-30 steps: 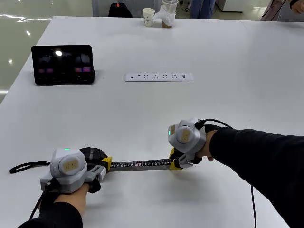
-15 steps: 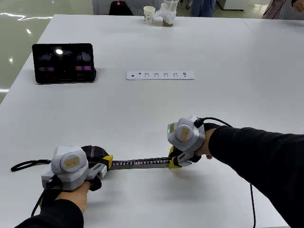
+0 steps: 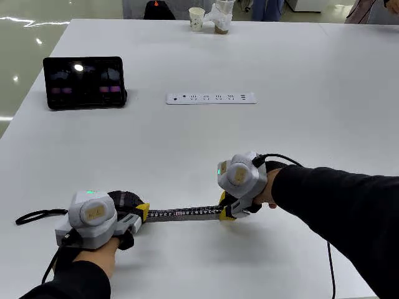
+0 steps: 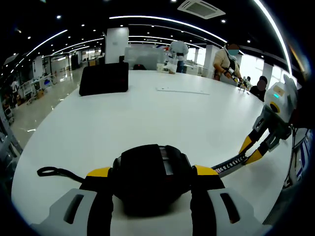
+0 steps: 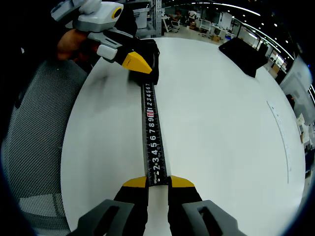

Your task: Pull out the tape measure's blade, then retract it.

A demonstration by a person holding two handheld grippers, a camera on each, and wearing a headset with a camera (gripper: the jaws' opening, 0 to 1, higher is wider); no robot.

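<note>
Open-plan office with long white table [image 3: 280, 62], power strip [image 3: 211, 98], mesh chair [image 5: 29, 137]

Hidden: blade [image 5: 151, 137] tip inside right gripper [image 5: 158, 183] jaws; tape measure case [image 3: 124, 199] half behind left gripper [image 3: 138, 215]; plastic cup [image 3: 219, 18] cropped at top.

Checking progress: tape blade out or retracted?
Out. Numbered blade spans from the case in the left hand-held gripper to the right hand-held gripper.
</note>
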